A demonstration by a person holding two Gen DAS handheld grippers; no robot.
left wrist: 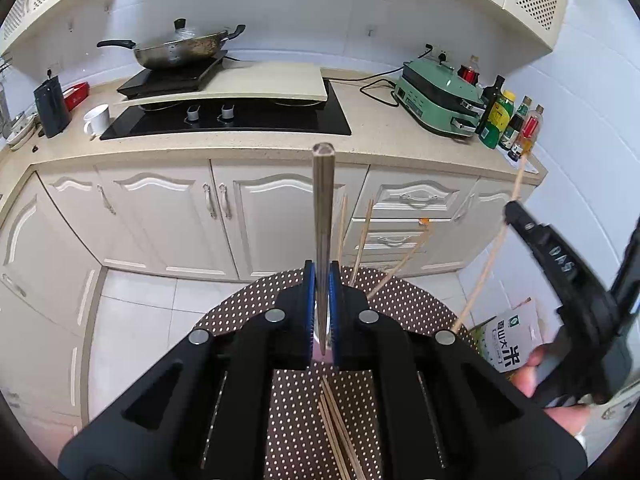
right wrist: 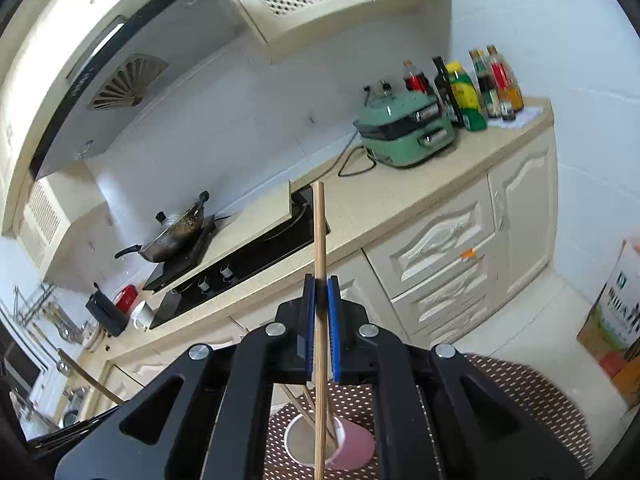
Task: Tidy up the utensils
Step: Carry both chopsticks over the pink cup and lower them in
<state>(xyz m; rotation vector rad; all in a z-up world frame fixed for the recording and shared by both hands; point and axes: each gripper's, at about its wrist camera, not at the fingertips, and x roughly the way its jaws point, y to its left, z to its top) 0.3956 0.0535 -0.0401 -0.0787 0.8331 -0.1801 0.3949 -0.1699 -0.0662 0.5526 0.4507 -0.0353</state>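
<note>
right gripper (right wrist: 320, 320): jaws clamped on 1 chopstick (right wrist: 319, 240), axis upright, tip over pink cup (right wrist: 352, 450) directly below | left gripper (left wrist: 321, 312): clamped on upright metal utensil (left wrist: 321, 208) | right nearer cup

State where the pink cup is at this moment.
In the right wrist view the pink cup stands on the dotted mat, bottom centre, below the right gripper, whose wooden chopstick reaches down into it.
</note>
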